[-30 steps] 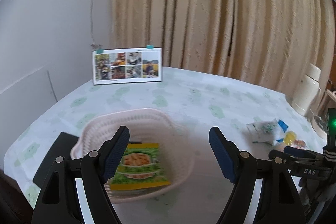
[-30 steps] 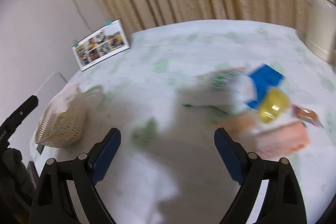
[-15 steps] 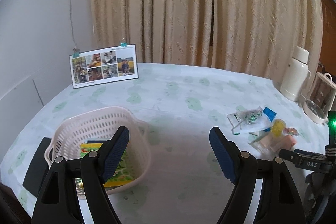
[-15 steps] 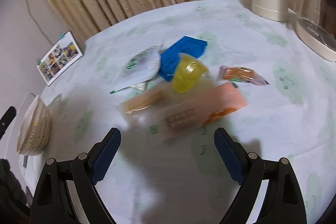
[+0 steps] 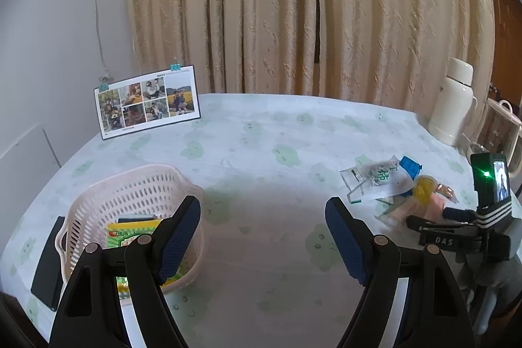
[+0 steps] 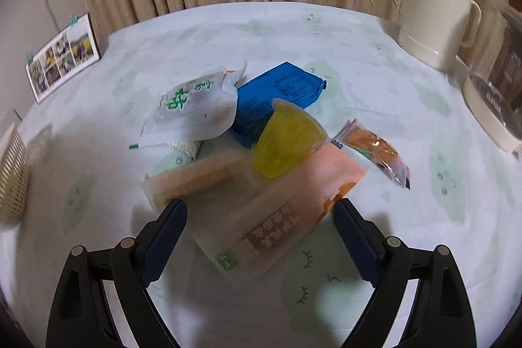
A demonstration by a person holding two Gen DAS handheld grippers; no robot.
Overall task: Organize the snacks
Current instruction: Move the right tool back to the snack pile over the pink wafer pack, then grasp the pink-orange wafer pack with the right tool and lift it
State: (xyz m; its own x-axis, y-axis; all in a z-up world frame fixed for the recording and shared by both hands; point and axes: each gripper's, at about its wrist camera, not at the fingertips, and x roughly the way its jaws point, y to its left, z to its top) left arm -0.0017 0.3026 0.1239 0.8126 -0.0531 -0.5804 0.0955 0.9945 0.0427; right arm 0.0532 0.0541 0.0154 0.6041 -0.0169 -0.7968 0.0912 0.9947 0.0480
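Right gripper jaws wide, empty, straddling pink packet. Risk: yellow jelly cup resting on it tips off. Left gripper jaws wide, empty, beside basket.

Black hand-held gripper, blue textured pads

— How many snacks lie loose at twelve o'clock?
— Five: white packet, blue packet, yellow cup, pink packet, orange packet.
— Baskets?
— One basket, one green packet inside.
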